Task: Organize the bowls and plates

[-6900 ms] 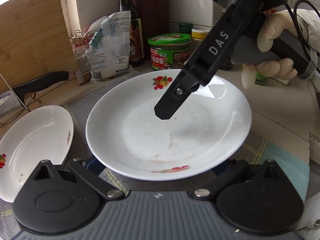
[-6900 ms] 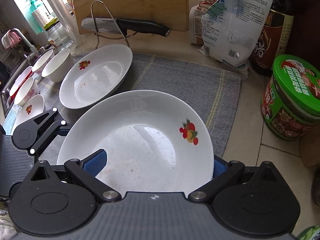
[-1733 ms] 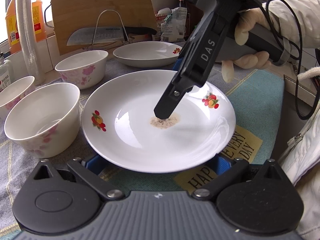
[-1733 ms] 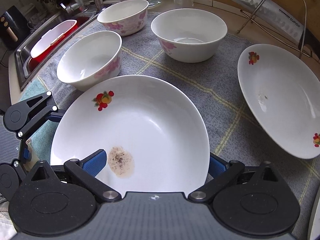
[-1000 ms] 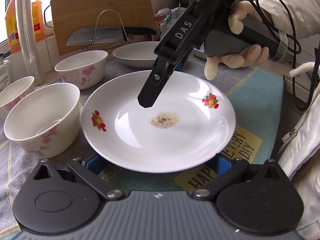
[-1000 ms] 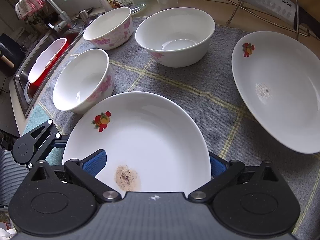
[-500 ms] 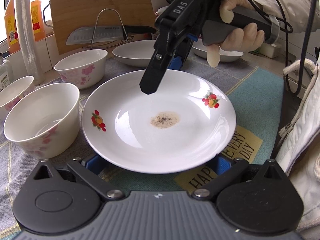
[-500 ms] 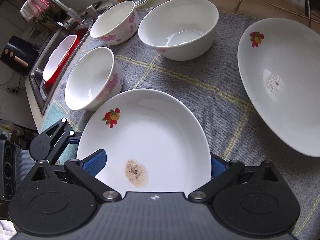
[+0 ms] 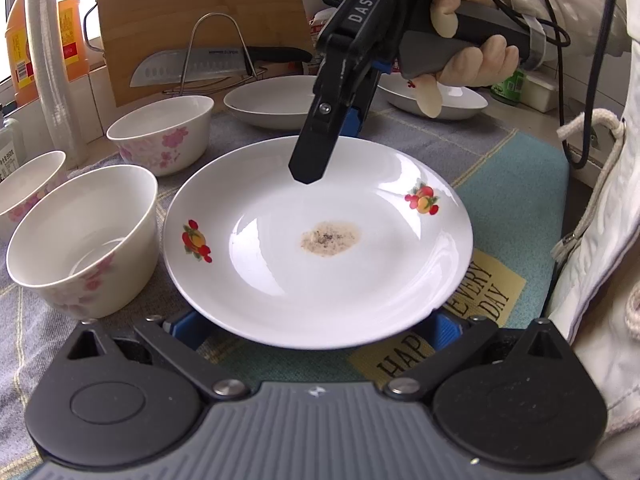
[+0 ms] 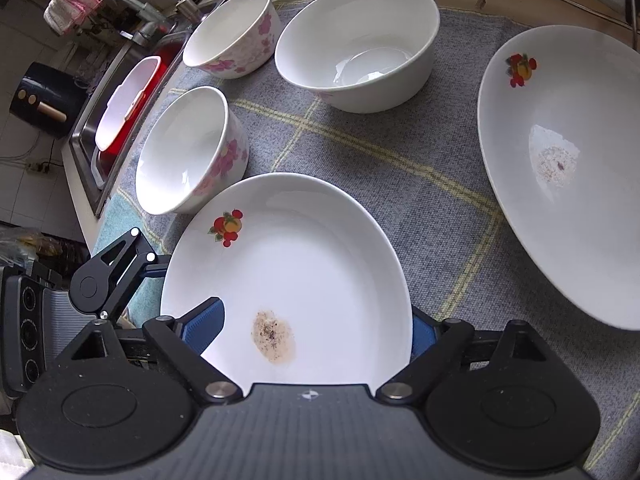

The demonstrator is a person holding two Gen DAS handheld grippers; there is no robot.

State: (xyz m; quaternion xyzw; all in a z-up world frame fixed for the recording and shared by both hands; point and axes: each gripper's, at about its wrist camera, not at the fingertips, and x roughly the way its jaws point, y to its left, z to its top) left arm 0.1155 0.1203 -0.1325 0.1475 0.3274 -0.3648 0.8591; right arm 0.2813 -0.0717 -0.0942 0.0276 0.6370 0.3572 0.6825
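Nearest the left wrist camera, the left claw (image 9: 312,326) sits spread at either side of a white plate (image 9: 280,280), its blue pads at the near rim; whether they press the rim cannot be told. That plate rests on the tabletop's grey checked cloth (image 10: 420,168), carries fruit prints and has a brown speckled stain at its centre. It looks like glazed ceramic: stiff, smooth, likely slippery and breakable, so the thin raised rim seems the best place to take hold. Above the plate's far half hangs the right claw (image 9: 320,152), held by a gloved hand (image 9: 472,56), tilted down; its jaws have just been closing from wide, with nothing pinched between them. Beside the plate on the left stand three flowered bowls (image 9: 84,236). Farther back lie two more plates (image 9: 276,100), then a knife (image 9: 216,62) on a wire rack, a wooden cutting board (image 9: 192,8) and an orange bottle. From the right wrist camera, a sink (image 10: 120,92) borders the tabletop.
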